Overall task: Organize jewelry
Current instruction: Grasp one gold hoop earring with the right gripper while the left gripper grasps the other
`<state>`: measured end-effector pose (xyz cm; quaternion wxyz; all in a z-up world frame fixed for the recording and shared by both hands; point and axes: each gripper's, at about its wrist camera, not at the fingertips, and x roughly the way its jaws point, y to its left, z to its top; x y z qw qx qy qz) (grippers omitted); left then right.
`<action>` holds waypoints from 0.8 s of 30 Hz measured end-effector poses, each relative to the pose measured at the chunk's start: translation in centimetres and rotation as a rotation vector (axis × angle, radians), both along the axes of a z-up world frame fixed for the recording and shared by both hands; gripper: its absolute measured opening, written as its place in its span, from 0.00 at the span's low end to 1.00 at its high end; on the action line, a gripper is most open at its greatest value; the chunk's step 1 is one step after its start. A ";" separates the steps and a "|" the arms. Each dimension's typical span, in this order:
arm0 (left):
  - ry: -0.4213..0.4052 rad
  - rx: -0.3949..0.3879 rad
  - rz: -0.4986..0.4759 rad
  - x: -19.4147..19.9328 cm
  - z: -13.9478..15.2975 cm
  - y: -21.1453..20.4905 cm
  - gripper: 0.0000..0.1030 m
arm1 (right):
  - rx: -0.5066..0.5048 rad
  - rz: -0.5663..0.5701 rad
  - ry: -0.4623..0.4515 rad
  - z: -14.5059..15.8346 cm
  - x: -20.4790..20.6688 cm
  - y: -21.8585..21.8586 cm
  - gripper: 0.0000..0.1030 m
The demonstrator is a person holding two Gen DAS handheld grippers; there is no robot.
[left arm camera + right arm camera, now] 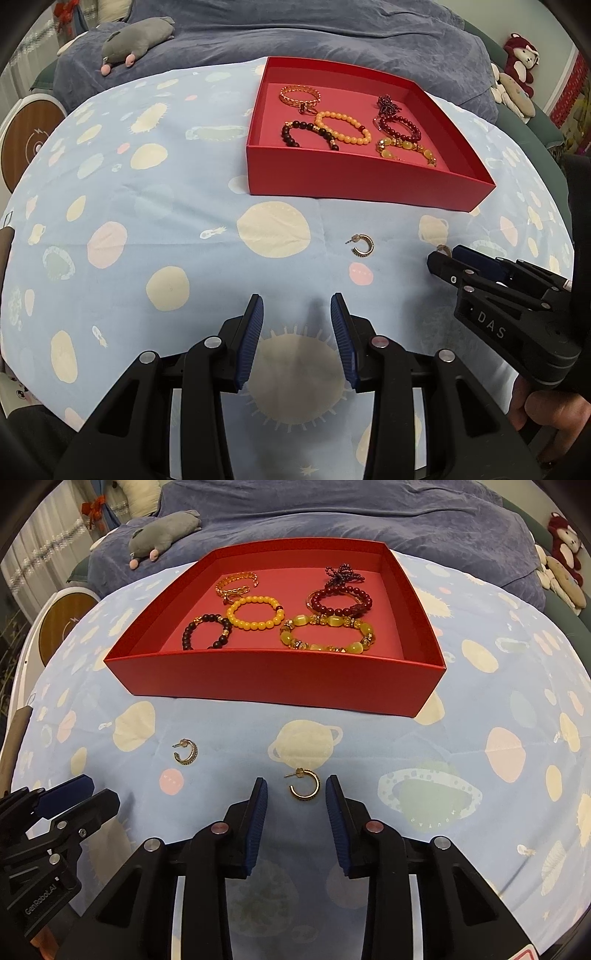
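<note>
The right gripper (295, 786) hovers low over the blue planet-print bed sheet (480, 775), its fingers narrowly parted around a gold hoop earring (306, 785) without pressing on it. The left gripper (297, 306) waits with fingers apart and empty, a second hoop earring (362, 243) beyond it. Both lie just in front of the red box (273, 679) (bracelets already inside).

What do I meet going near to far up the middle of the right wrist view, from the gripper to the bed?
Right gripper → gold hoop earring between its open fingers → red box front wall → yellow bead bracelet → gold chain bracelet → blue blanket.
</note>
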<state>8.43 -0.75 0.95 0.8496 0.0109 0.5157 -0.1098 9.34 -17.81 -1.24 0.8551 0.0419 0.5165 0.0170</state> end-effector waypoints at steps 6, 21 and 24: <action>-0.007 -0.010 -0.006 0.3 0.3 -0.5 0.36 | -0.003 0.004 -0.002 0.0 -0.2 -0.6 0.15; -0.032 -0.013 -0.067 2.6 -0.2 -4.7 0.43 | 0.057 -0.077 0.017 0.0 -3.0 -3.1 0.15; -0.021 -0.005 -0.076 3.2 -0.8 -5.2 0.42 | 0.068 -0.082 0.019 0.0 -3.1 -3.4 0.15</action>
